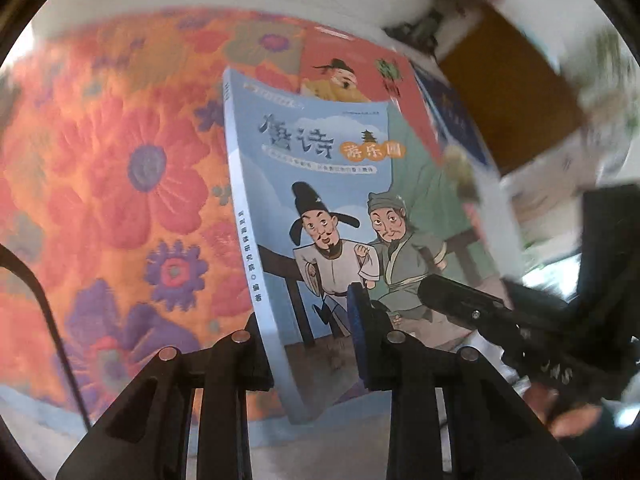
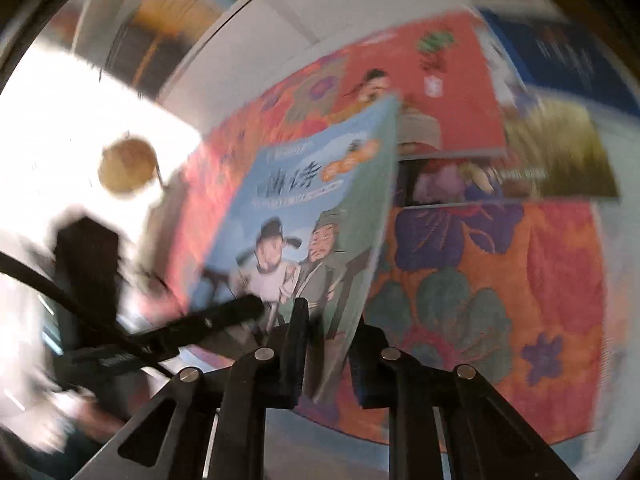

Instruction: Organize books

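Both tools, left tool (image 1: pixel 316 328) and right tool (image 2: pixel 326 354), pinch the blue book (image 1: pixel 320 208); lift evenly, clear of the red book (image 1: pixel 360 76).

- Left wrist view looks steeply down, close over the blue book (image 1: pixel 320 216).
- Right wrist view likewise; both share that book (image 2: pixel 316 216) and the floral cloth (image 1: pixel 120 184).

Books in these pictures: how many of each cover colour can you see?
Light blue book, held in both grippers: 1
Red book: 1
Dark blue book: 1
Book with a grassy, dark cover: 1
Total: 4
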